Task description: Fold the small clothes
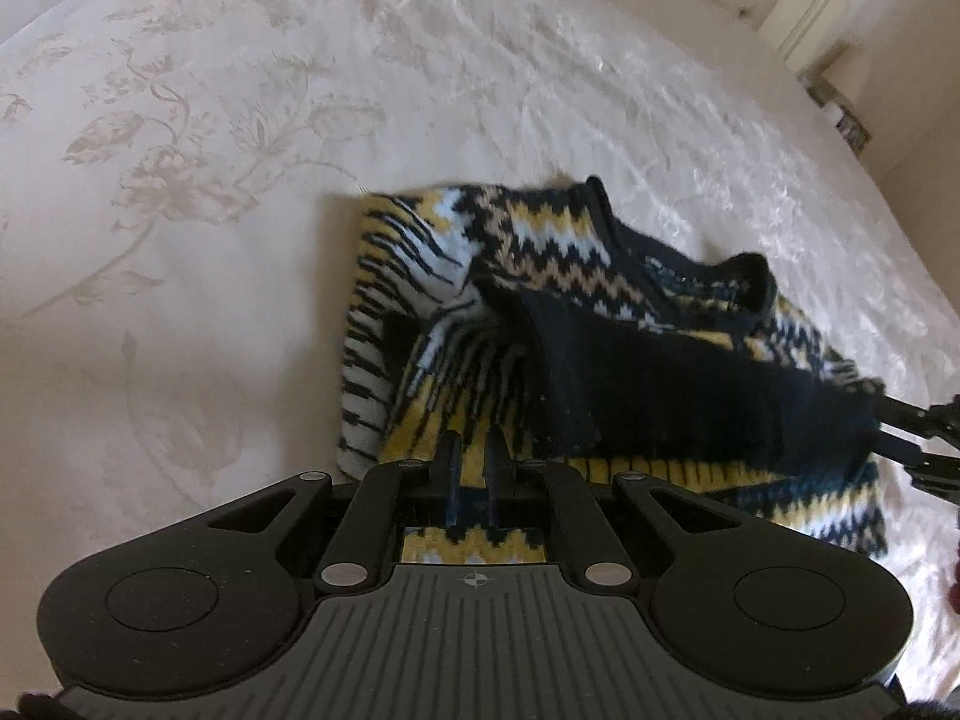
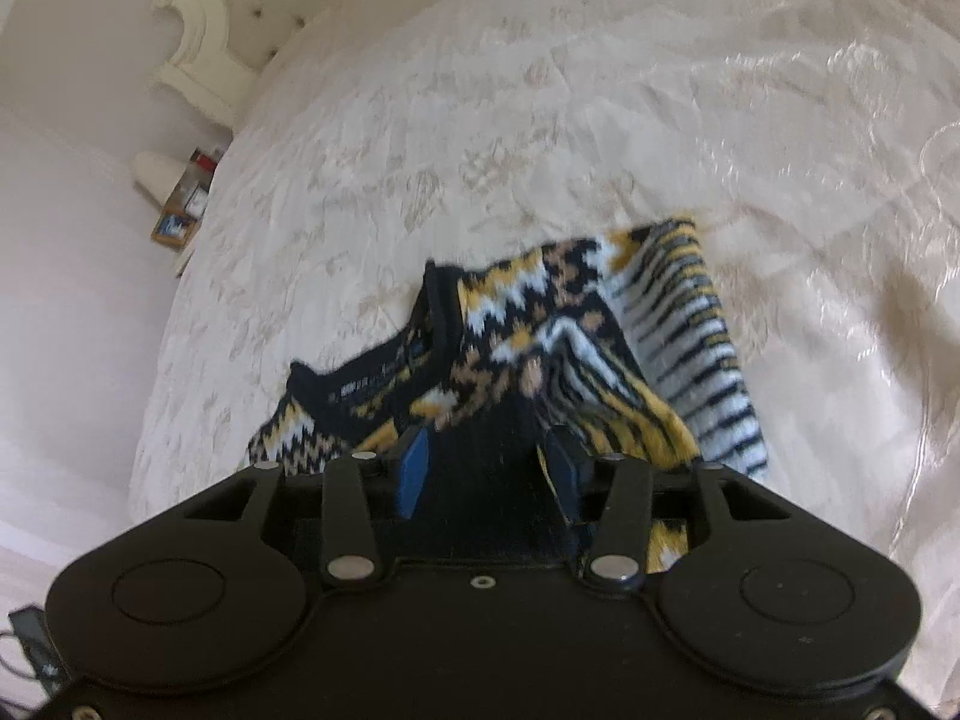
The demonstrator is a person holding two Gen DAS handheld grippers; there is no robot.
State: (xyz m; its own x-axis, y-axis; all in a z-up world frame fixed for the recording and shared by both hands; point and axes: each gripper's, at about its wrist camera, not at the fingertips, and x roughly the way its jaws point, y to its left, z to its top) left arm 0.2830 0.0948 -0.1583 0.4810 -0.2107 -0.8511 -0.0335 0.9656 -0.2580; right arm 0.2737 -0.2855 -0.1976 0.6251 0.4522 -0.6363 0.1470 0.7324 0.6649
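A small knitted sweater (image 1: 540,252) in navy, yellow, white and tan zigzags lies partly folded on the cream bedspread (image 1: 210,240); it also shows in the right wrist view (image 2: 540,324). My left gripper (image 1: 471,450) hovers over the sweater's near edge, its fingers close together with nothing seen between them. My right gripper (image 2: 486,468) has the sweater's dark navy band (image 2: 480,450) between its fingers, which stand apart; it enters the left wrist view at the right edge (image 1: 900,432), at the end of the navy band (image 1: 690,384).
A tufted cream headboard (image 2: 252,6) stands at the bed's far end. A small shelf with boxes (image 2: 180,204) sits by the bed's edge next to a pale wall.
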